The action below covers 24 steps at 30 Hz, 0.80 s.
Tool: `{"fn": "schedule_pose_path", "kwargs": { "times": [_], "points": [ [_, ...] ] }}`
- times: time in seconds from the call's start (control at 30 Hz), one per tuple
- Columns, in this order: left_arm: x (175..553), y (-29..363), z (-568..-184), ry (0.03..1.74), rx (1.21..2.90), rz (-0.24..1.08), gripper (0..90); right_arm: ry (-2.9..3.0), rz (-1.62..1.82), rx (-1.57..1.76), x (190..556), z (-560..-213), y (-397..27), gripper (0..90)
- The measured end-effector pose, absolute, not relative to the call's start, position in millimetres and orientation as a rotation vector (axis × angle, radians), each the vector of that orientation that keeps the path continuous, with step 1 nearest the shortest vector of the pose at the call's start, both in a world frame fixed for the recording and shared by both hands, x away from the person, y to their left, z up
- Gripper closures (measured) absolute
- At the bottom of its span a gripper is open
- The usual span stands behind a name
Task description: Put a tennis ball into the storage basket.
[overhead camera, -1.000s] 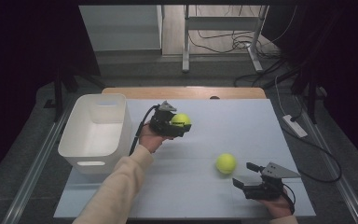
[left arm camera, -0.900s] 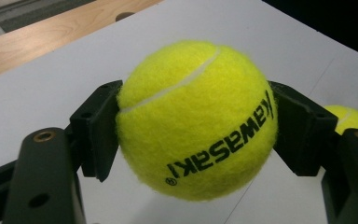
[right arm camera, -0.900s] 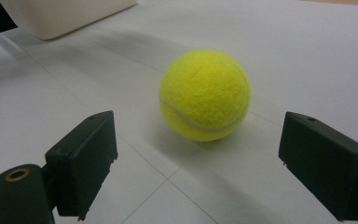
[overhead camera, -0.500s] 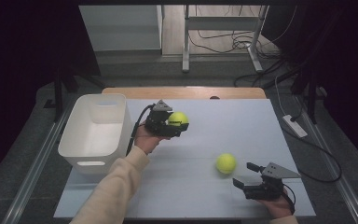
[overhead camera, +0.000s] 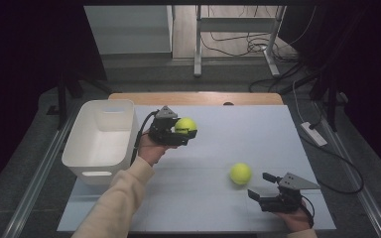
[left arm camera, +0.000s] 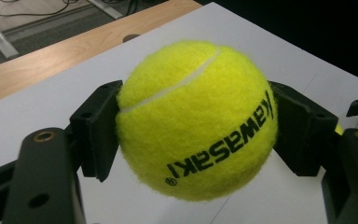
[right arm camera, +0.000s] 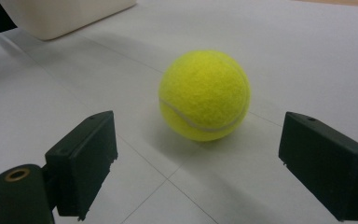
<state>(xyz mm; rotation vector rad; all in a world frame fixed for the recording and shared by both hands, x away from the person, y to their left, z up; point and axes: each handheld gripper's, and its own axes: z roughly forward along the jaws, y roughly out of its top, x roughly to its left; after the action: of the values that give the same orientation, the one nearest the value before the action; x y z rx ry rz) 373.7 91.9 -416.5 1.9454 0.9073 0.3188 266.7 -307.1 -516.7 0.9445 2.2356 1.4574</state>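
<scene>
Left tool [overhead camera: 182, 133] has drifted toward the bin [overhead camera: 100, 139] — clamping a tennis ball [overhead camera: 185, 125] (right tool [overhead camera: 264, 187] gapes wide).

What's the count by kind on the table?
Balls: 2, one held in the left gripper, one lying on the table
Bin: 1
Total: 3

white bin [right arm camera: 70, 14] cut off by top edge.
</scene>
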Motion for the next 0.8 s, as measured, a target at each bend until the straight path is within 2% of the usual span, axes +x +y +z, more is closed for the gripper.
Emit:
{"fn": "schedule_pose_path", "kwargs": {
  "times": [0.8],
  "points": [
    [363.7, 107.3, -401.0, 0.902, 1.906, 0.363, 26.2, 2.233, 1.451, 0.947, 266.5, -516.8, -307.2, 11.3]
  ]
}}
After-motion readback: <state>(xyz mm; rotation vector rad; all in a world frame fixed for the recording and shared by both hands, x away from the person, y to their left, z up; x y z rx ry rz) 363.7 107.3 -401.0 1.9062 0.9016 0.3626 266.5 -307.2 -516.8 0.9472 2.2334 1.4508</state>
